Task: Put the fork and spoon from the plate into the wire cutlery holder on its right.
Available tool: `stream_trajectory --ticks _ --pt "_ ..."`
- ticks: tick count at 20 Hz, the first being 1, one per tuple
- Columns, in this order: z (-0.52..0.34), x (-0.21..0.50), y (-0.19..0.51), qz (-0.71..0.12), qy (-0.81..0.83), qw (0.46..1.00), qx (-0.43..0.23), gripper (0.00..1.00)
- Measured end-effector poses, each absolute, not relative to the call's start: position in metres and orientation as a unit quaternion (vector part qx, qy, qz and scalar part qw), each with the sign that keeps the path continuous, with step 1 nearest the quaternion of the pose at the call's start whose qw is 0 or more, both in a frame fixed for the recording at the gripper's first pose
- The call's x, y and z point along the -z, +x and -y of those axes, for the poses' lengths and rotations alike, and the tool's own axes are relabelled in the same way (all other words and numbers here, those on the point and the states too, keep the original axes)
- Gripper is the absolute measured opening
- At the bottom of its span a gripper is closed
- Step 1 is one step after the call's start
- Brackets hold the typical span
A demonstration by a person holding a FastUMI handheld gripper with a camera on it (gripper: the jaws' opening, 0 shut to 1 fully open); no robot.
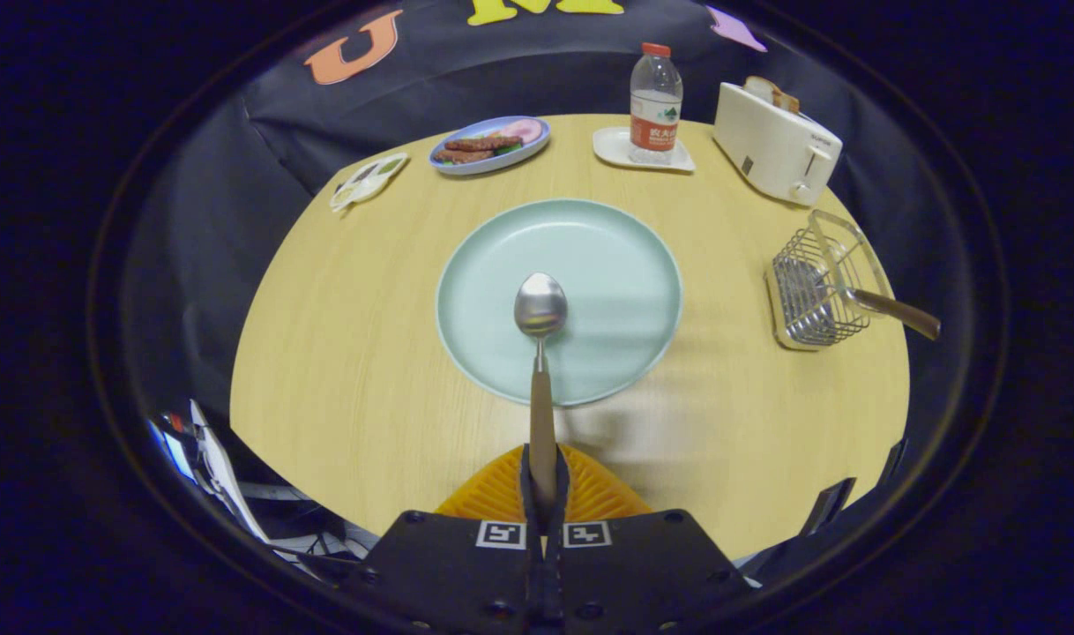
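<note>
Spoon (540, 353) clamped by its handle in the tongs (544, 494), bowl over the plate (625, 265); next, carry it toward three o'clock into the wire cutlery holder (810, 295), where one handle (898, 313) already leans.

Two square coded markers (502, 534) on claw (544, 481) (clamped on spoon (540, 304) handle), toaster (771, 145) lettering illegible

Even bright light, fisheye-warped edges
</note>
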State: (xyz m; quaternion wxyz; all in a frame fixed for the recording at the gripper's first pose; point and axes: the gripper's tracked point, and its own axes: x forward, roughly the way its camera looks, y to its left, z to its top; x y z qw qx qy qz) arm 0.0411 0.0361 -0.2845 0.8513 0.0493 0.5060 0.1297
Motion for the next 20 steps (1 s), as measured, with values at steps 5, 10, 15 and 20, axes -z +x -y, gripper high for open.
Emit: stream_trajectory --ticks 5,10,15,20 --pt "0.006 0.236 0.041 -0.486 0.042 0.863 -0.129 0.01" --pt "0.051 0.201 0.047 -0.466 0.038 0.876 -0.121 0.01" --pt "0.110 0.178 0.058 -0.457 0.043 0.884 -0.094 0.00" --pt "0.168 0.181 0.068 -0.475 0.054 0.876 -0.062 0.01"
